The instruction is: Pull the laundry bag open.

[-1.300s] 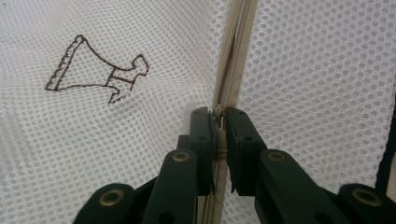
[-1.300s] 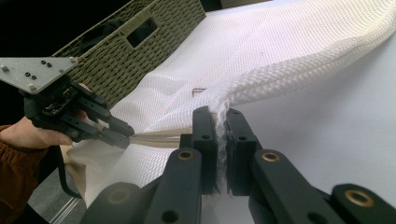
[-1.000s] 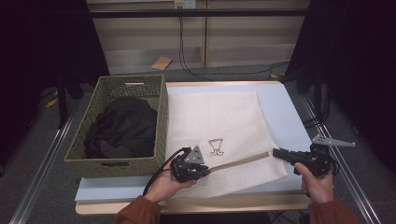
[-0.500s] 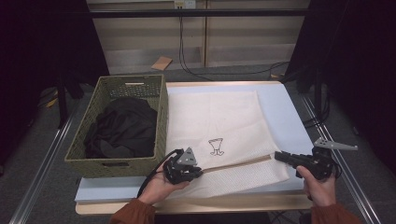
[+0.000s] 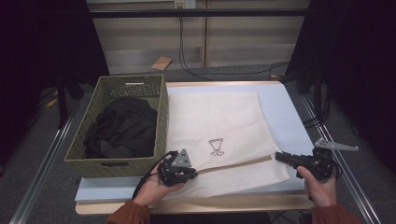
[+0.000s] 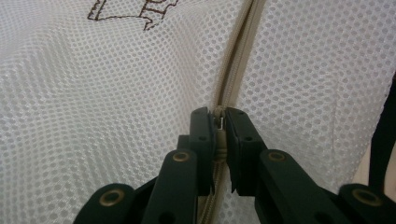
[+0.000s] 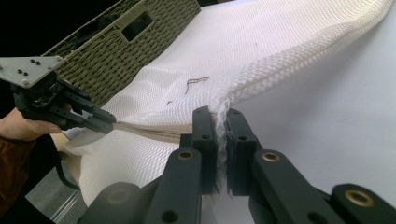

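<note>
White mesh laundry bag (image 5: 219, 135) spread flat on the pale blue table top (image 5: 285, 116), just right of the olive woven basket (image 5: 161, 121) and touching its side. Small dark emblem (image 5: 215, 146) printed near the middle of the bag. Beige zipper (image 5: 233, 164) running across the near part of the bag, from the left gripper toward the right one.

Left gripper (image 5: 189, 171) low at the bag's near left part, jaws clenched on the zipper pull (image 6: 218, 122); small metal tab seen pinched between the two black pads in the left gripper view, zipper tape (image 6: 236, 60) stretching away above it. Left hand (image 5: 156, 186) under the gripper body, rust-coloured sleeve (image 5: 128, 214) at the table's front edge.

Right gripper (image 5: 280, 157) at the bag's near right corner, jaws clamped on a bunch of mesh (image 7: 222, 116) at the zipper's end; fabric squeezed between the pads in the right gripper view, corner lifted slightly off the table. Right hand (image 5: 317, 186) gripping the handle from behind, grey three-cornered plate (image 5: 335, 145) on top.

Black clothing (image 5: 121, 128) heaped inside the basket. Cables (image 5: 187, 56) lying on the floor beyond the table, beside a flat brown piece (image 5: 161, 63) of cardboard or wood.
</note>
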A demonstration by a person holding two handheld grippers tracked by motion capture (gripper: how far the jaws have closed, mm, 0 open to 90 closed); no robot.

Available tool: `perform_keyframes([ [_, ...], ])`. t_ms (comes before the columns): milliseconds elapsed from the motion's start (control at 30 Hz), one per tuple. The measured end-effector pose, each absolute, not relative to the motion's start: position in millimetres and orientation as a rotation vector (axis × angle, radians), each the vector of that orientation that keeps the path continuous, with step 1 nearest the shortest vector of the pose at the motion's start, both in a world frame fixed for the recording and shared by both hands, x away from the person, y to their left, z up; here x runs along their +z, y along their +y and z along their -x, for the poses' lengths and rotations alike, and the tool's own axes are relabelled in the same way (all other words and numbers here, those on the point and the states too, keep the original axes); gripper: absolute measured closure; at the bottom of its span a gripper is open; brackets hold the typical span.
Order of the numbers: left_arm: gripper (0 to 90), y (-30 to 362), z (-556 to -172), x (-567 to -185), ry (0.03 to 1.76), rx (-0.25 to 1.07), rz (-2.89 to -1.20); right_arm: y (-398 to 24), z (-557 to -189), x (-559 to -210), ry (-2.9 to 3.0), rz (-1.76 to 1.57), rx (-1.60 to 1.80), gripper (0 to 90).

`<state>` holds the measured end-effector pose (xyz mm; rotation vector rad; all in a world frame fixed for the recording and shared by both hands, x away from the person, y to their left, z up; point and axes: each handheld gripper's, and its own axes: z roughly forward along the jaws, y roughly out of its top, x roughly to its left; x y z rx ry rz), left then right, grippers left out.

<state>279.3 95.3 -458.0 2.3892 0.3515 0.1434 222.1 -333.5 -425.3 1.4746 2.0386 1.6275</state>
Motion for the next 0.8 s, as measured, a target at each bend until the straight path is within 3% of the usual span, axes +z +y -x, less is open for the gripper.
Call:
perform_keyframes([
  [800, 81.9, 124.3, -265.4, -457.5, 0.425, 0.197, -2.366, -335.5, -220.4, -426.9, 2.044, -1.479, 1.61, 84.8],
])
